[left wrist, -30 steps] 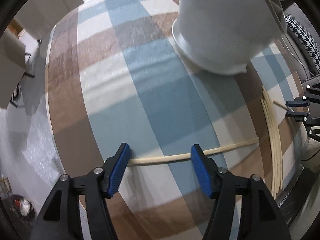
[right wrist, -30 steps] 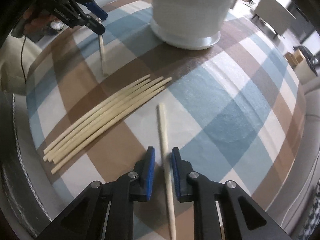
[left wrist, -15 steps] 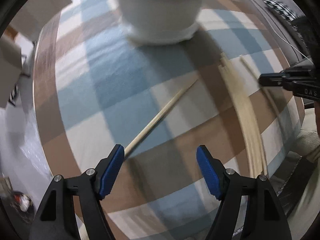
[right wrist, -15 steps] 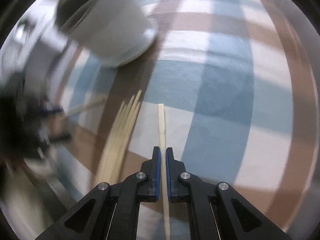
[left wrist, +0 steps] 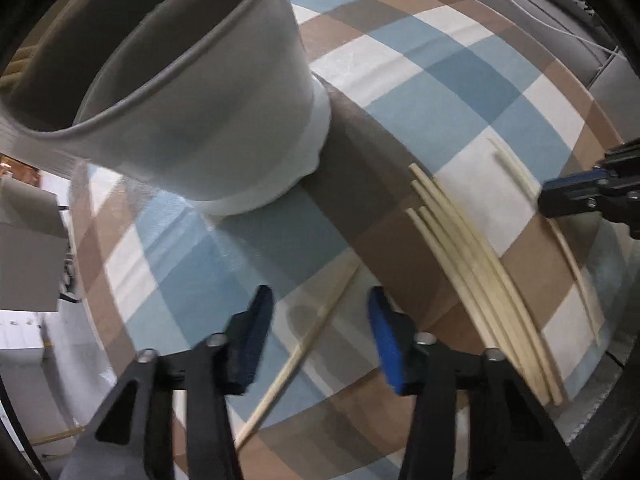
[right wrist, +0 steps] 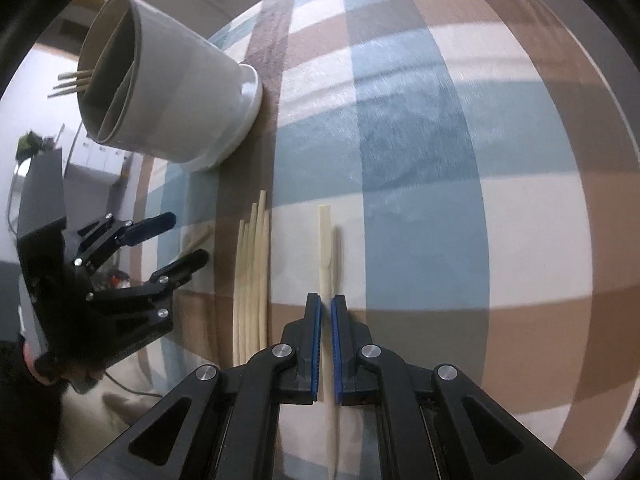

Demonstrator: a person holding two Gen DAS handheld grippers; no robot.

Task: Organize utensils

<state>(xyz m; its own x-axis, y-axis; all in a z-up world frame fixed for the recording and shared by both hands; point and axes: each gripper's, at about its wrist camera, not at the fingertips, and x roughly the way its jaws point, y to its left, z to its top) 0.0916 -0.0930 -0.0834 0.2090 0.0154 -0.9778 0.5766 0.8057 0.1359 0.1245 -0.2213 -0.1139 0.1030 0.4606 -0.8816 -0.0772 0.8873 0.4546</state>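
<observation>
Both tools share one build. The left gripper has matte black plastic arms with triangular cut-outs near their bases, and round silver screws at the pivots. Its fingers carry blue pads, blurred here. The right gripper has the same black linkage, four silver screw heads along its arms, and narrow blue pads with fine ribbing on the inner faces. From the right wrist view, the left tool shows a boxy black body, stacked black link bars and small bright screws. A dark sleeve covers the arm behind it.
</observation>
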